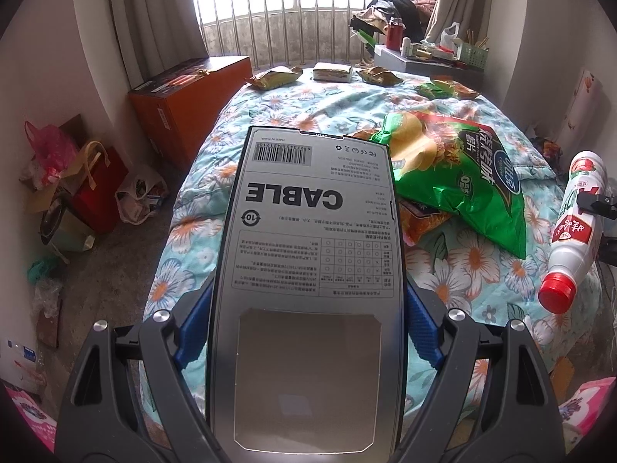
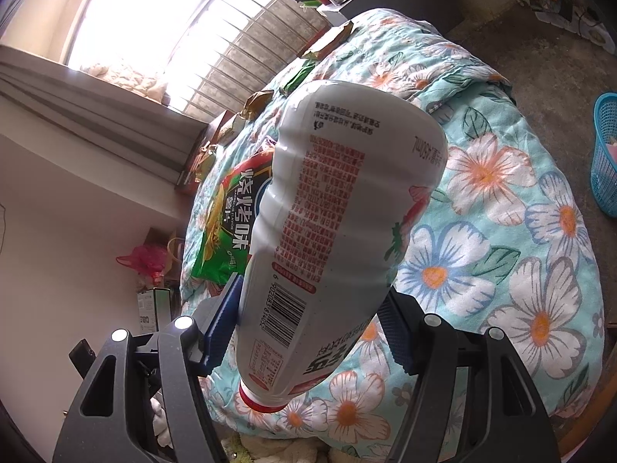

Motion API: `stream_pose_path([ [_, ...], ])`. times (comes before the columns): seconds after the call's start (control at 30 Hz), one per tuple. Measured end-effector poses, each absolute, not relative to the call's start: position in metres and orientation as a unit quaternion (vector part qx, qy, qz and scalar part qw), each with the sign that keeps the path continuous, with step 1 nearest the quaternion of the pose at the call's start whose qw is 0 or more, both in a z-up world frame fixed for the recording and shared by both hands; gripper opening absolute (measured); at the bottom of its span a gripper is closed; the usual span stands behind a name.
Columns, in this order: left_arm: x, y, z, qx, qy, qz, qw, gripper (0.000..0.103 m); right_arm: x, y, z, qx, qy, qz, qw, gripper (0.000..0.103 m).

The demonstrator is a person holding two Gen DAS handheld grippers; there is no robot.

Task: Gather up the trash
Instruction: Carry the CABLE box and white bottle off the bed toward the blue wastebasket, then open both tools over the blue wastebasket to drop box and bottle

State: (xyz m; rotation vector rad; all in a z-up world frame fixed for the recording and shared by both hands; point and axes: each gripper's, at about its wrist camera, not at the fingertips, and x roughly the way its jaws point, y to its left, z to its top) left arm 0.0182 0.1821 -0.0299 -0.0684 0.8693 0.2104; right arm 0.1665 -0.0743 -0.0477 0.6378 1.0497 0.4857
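My left gripper (image 1: 308, 332) is shut on a grey cable box (image 1: 312, 254) printed "CABLE", held above the near end of the floral bed (image 1: 293, 104). My right gripper (image 2: 304, 328) is shut on a white bottle (image 2: 339, 208) with a red cap, cap end toward the camera. The bottle also shows in the left wrist view (image 1: 574, 227), at the right, over the bed's edge. A green chip bag (image 1: 462, 177) lies on the bed beyond the box, over an orange wrapper (image 1: 420, 220). Several small snack wrappers (image 1: 275, 77) lie along the far end.
An orange box (image 1: 185, 100) and bags (image 1: 96, 181) stand on the floor left of the bed. A cluttered side table (image 1: 428, 58) stands at the far right. A blue plastic basket (image 2: 605, 154) stands on the floor right of the bed.
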Motion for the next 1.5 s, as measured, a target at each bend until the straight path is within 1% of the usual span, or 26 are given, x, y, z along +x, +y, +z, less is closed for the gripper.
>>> stream_pose_path([
  [0.33,0.016,0.161,-0.004,-0.014,0.390,0.082,0.917,0.080,0.153,-0.090,-0.034,0.311,0.460,0.230,0.799,0.065],
  [0.53,0.035,0.126,0.028,0.000,0.359,0.016,0.933,0.080,0.141,-0.121,-0.022,0.333,0.431,0.217,0.810,0.065],
  [0.73,0.078,0.053,0.070,0.025,0.328,-0.102,0.939,0.080,0.121,-0.185,-0.008,0.368,0.378,0.171,0.832,0.065],
  [0.83,0.109,0.000,0.088,0.032,0.331,-0.183,0.925,0.080,0.108,-0.228,-0.004,0.387,0.348,0.131,0.844,0.065],
  [0.93,0.142,-0.066,0.094,0.057,0.338,-0.245,0.907,0.080,0.101,-0.276,-0.008,0.414,0.323,0.093,0.846,0.065],
  [1.07,0.184,-0.161,0.083,0.090,0.366,-0.323,0.868,0.081,0.097,-0.335,-0.027,0.456,0.300,0.049,0.836,0.065],
  [1.17,0.214,-0.232,0.060,0.109,0.405,-0.370,0.829,0.081,0.100,-0.375,-0.049,0.483,0.289,0.019,0.826,0.065],
  [1.37,0.261,-0.361,-0.010,0.132,0.481,-0.413,0.762,0.081,0.122,-0.443,-0.113,0.545,0.293,-0.020,0.785,0.065],
  [1.5,0.282,-0.424,-0.061,0.149,0.517,-0.418,0.732,0.081,0.147,-0.480,-0.160,0.577,0.305,-0.040,0.756,0.065],
])
